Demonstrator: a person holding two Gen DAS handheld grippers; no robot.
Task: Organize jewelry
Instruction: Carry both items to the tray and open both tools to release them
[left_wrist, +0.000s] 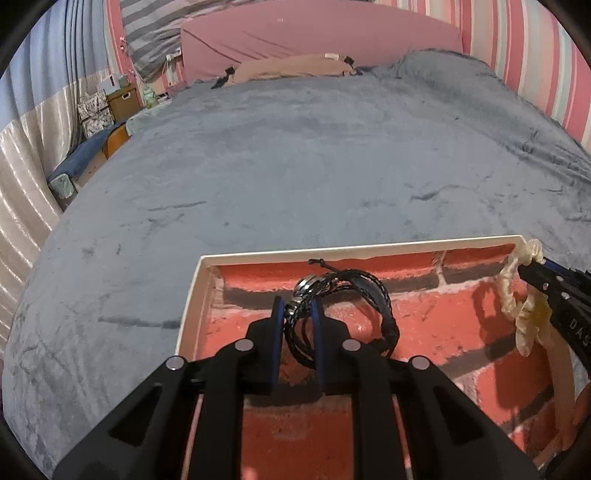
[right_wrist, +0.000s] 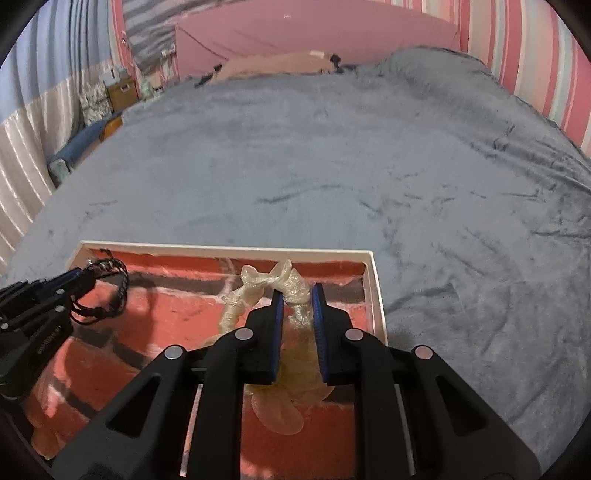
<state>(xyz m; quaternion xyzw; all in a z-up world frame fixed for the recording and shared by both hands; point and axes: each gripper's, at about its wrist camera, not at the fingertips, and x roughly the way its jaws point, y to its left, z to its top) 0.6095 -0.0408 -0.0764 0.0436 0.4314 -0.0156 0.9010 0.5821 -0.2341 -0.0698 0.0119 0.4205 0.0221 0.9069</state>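
1. Step: both pieces held over the tray (left_wrist: 192, 295) on the bed (left_wrist: 295, 166); looks like placing.
2. Left tongs (left_wrist: 298, 308): nearly together, clamped on the black braided bracelet (left_wrist: 373, 295), near the tray's far-left corner.
3. Right tongs (right_wrist: 298, 297): clamped on the cream twisted hairband (right_wrist: 251, 286), far-right side.
4. Next, likely: lower, release well apart.

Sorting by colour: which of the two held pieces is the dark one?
The braided black bracelet, clamped in the left gripper over the tray. The right gripper holds a pale cream twisted piece instead.
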